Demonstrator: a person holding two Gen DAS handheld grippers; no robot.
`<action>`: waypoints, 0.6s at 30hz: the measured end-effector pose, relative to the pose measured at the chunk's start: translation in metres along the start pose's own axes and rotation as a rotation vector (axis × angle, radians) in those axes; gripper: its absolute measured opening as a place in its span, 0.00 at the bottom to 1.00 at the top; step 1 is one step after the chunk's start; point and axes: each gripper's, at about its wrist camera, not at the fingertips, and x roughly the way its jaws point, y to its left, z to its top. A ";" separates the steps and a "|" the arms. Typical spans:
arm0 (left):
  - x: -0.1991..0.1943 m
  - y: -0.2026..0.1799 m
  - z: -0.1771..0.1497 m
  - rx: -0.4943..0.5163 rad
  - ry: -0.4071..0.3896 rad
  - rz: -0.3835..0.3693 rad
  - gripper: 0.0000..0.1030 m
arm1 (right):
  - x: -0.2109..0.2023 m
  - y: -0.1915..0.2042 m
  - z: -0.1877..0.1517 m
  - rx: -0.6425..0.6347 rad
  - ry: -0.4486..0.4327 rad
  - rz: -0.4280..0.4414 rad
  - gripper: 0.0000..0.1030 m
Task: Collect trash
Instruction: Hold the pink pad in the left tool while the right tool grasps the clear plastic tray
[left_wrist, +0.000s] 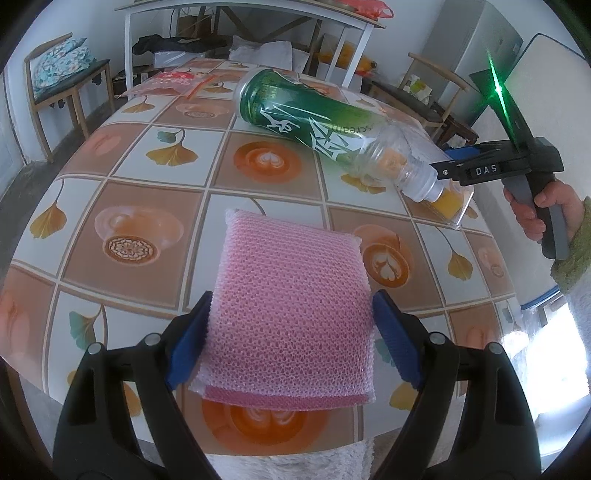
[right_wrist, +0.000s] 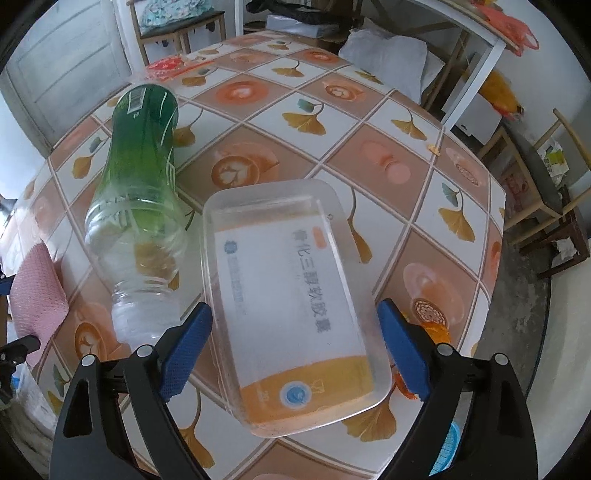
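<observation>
1. Left gripper (left_wrist: 291, 339): its blue fingers (left_wrist: 190, 341) press on both sides of a pink mesh sponge (left_wrist: 291, 295), which they hold above the near edge of the bench (left_wrist: 147, 192). The sponge sticks out forward past the fingertips.
2. Right gripper (right_wrist: 295, 350): fingers (right_wrist: 186, 354) set wide, one on either side of a clear plastic box (right_wrist: 291, 306). A gap shows between the right finger and the box wall; whether the left finger touches the box cannot be told. The box is not clamped.
3. The clear plastic box lies flat on the bench, and a white and orange printed packet is seen through it.
4. An empty bottle (right_wrist: 142, 206) with a green label lies on its side just left of the box, neck toward the right gripper. Its neck is close against the box; contact cannot be confirmed.
5. In the left wrist view the same bottle (left_wrist: 325, 125) lies across the far half of the bench, and the right gripper (left_wrist: 452, 173) sits at its neck end with the person's hand (left_wrist: 543, 210) on the handle.
6. A red and white plastic wrapper (left_wrist: 173, 83) lies at the far edge of the bench, well apart from both grippers.
7. The bench carries a checked cloth with leaf and coffee-cup prints. Wooden chairs (left_wrist: 62, 85) stand beyond it.
</observation>
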 end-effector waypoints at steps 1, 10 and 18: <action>0.000 -0.001 0.000 0.004 0.002 0.004 0.78 | -0.002 -0.002 -0.001 0.006 -0.012 0.000 0.84; 0.000 0.000 -0.001 0.008 0.002 0.014 0.78 | -0.039 -0.017 -0.010 0.077 -0.129 -0.003 0.82; 0.001 -0.002 -0.002 0.010 0.001 0.027 0.78 | -0.065 -0.040 -0.017 0.196 -0.221 0.031 0.82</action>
